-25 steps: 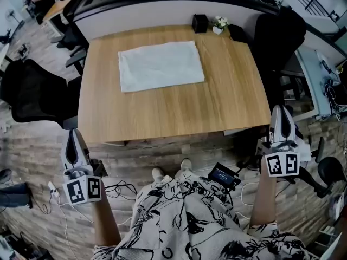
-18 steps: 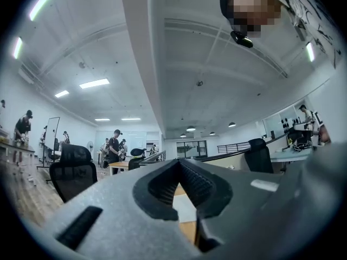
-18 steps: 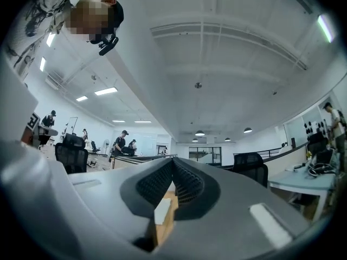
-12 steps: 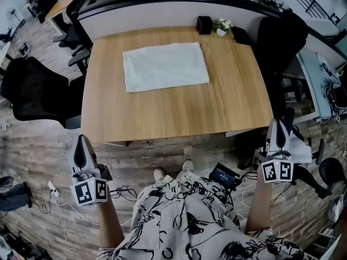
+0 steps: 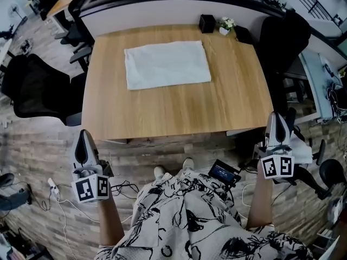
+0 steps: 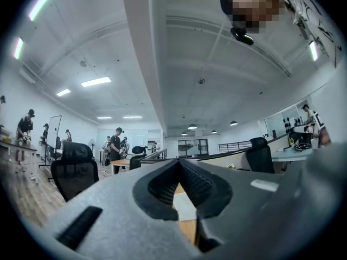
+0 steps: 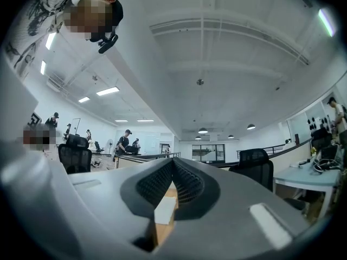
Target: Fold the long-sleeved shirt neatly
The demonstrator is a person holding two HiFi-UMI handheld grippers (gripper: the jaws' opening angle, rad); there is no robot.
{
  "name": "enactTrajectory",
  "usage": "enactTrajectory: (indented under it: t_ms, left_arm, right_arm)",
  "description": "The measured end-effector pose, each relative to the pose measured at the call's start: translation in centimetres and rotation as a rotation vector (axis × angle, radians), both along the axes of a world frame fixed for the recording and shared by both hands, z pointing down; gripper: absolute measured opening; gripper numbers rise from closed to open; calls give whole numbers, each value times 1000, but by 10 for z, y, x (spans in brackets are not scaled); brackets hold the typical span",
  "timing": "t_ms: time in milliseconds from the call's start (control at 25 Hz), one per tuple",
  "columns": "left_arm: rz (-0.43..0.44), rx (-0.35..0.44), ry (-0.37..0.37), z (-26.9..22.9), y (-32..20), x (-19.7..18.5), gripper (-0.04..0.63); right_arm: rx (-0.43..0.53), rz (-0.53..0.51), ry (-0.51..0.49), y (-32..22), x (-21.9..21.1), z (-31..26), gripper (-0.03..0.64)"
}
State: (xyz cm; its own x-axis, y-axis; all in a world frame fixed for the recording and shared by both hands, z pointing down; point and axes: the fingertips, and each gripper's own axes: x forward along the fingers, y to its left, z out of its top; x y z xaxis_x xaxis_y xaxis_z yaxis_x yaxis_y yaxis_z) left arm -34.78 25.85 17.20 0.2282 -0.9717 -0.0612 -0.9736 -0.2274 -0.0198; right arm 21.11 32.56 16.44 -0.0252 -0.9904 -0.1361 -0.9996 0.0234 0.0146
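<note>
Since the shirt [image 5: 167, 64] lies folded flat on the table [image 5: 179, 110], well ahead of both grippers, folding is judged done; the left gripper [image 5: 83, 140] and right gripper [image 5: 275, 121] are pressed together, empty.

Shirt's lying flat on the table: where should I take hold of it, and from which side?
I'd pinch the shirt at its near corners, left gripper and right gripper one each, coming from the near side of the table. It lies flat, so only its thin edges give a hold. Both grippers are shut; open first.
</note>
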Motion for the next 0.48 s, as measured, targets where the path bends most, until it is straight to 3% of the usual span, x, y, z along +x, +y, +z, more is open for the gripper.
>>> enactTrajectory:
  t_ms: [480]
  left_arm:
    - [-2, -2, -8, -2, -1, 5, 5]
  right_arm:
    - [-3, -25, 10, -9, -6, -3, 6]
